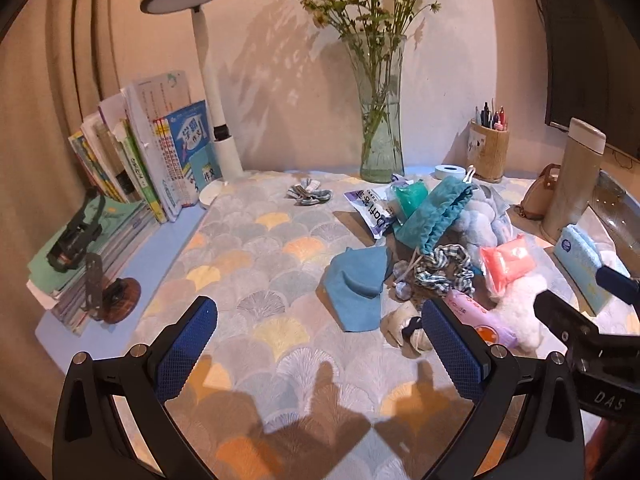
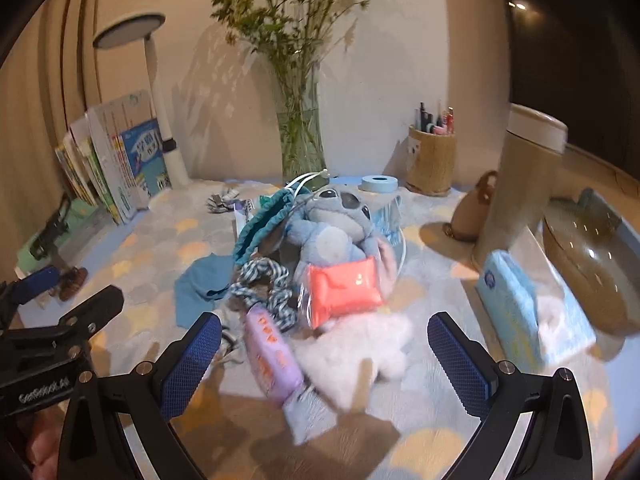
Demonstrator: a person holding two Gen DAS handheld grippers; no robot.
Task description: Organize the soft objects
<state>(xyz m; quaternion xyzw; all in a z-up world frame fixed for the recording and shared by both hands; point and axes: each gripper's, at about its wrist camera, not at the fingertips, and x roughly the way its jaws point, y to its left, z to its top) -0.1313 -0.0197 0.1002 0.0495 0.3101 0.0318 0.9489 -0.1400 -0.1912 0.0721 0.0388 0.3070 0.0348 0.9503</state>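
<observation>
Both blue-padded grippers, left point(image 1: 320, 344) and right point(image 2: 324, 354), hung wide open and empty above the scallop-patterned mat point(image 1: 256, 264). The heaped soft objects, purple tissue pack point(image 2: 272, 354) foremost, lay at twelve o'clock of the right gripper; lifting top items singly would likely work best.

Black gripper frames, blue textured fingers point(image 1: 188, 354), silver screws

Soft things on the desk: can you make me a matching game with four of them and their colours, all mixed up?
Things:
1. drawstring pouch
2. wipes packet
3. fluffy toy
4. scrunchie

Colours:
A. white
B. checked blue and white
C. teal
D. coral pink

Pairs: 1-C, 2-D, 3-A, 4-B
</observation>
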